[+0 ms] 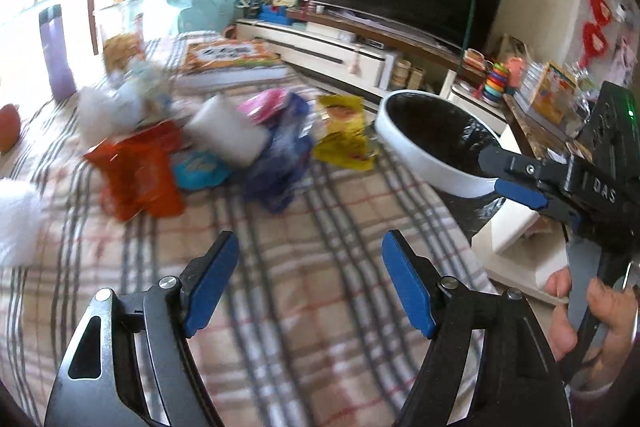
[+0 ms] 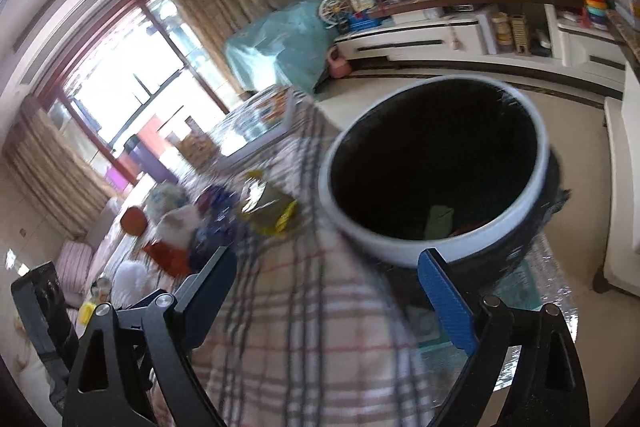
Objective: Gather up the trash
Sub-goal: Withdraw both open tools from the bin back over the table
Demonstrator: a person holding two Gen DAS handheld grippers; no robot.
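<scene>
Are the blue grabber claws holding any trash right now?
No. The left gripper and the right gripper both stand open with only the plaid blanket between their fingers. The wrappers lie untouched.

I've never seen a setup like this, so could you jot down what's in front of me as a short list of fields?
Surface: plaid blanket
Trash pile: orange wrapper, blue wrapper, yellow wrapper, lying on the blanket
Bin: white-rimmed trash bin with a dark liner, beside the blanket's edge; some items already inside
Left gripper: jaws open, empty, over the blanket
Right gripper: jaws open, empty, near the bin
</scene>
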